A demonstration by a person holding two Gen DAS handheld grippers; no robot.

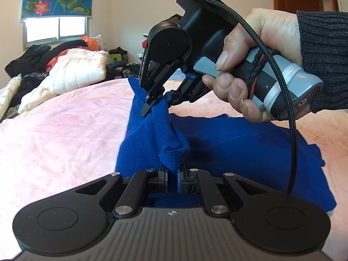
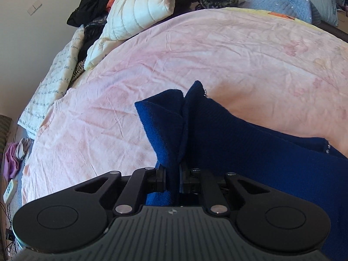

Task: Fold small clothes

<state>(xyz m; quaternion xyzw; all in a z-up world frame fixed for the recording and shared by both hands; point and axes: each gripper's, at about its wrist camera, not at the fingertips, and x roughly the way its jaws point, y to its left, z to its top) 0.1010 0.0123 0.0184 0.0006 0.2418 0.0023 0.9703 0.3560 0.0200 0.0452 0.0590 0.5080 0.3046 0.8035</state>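
A dark blue knit garment [image 1: 239,143] lies on the pink bedsheet [image 1: 61,134], with one edge lifted. My left gripper [image 1: 172,171] is shut on a bunched fold of that edge near the camera. My right gripper [image 1: 157,103], held in a hand, is shut on the same edge farther away, holding it above the bed. In the right wrist view the right gripper [image 2: 173,174] pinches a raised fold of the blue garment [image 2: 250,152], which trails off to the right over the pink sheet [image 2: 195,50].
A cream quilted duvet [image 1: 76,69] and a heap of dark and orange clothes [image 1: 37,56] lie at the bed's far side. A window [image 1: 54,30] is behind. A blue blanket [image 2: 271,2] lies at the back. Purple cloth [image 2: 12,158] is on the floor at left.
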